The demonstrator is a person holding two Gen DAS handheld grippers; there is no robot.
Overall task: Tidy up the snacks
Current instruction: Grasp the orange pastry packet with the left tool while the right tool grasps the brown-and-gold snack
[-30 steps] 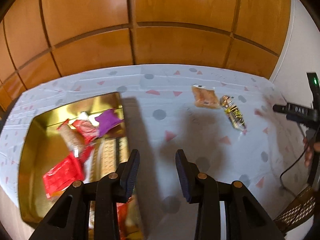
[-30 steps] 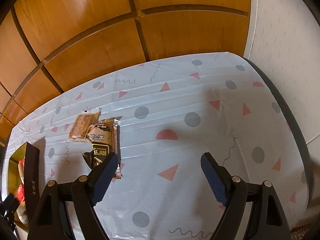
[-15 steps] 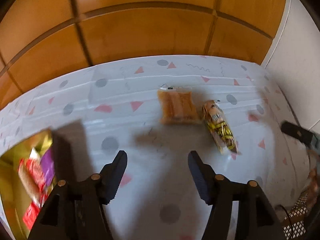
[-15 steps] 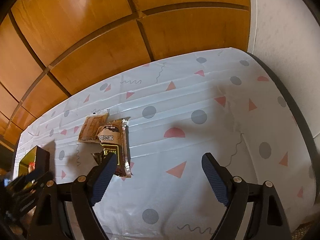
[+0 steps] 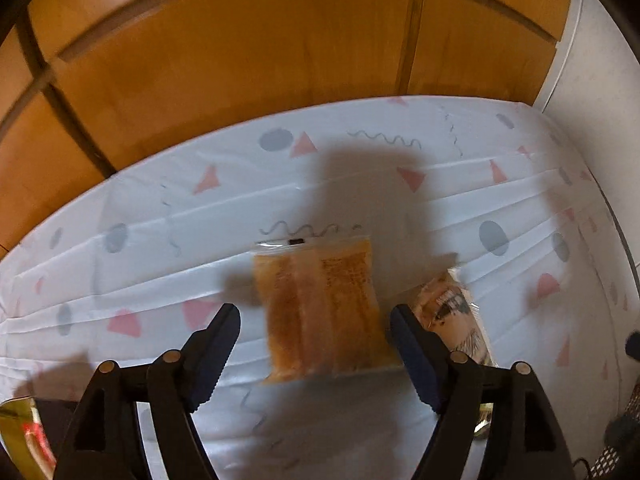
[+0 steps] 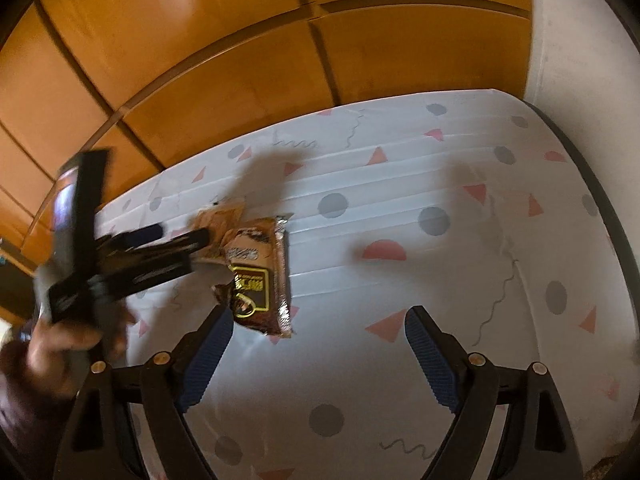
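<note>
An orange snack packet (image 5: 324, 304) lies flat on the patterned tablecloth. My left gripper (image 5: 316, 332) is open, with a finger on each side of the packet, just above it. A brown and gold snack bar (image 5: 456, 320) lies right beside the packet; in the right wrist view it (image 6: 260, 276) lies ahead of my open, empty right gripper (image 6: 320, 340). The left gripper (image 6: 180, 240) shows there over the orange packet (image 6: 216, 224), blurred.
A corner of the gold tin (image 5: 20, 440) with red snacks shows at the lower left. The white tablecloth (image 6: 440, 184) ends at a wooden panel wall (image 6: 240, 60) at the back and a white wall on the right.
My left gripper has swung right, away from the gold tin, forward to the orange packet, and opened wider around it. The right gripper has barely moved.
</note>
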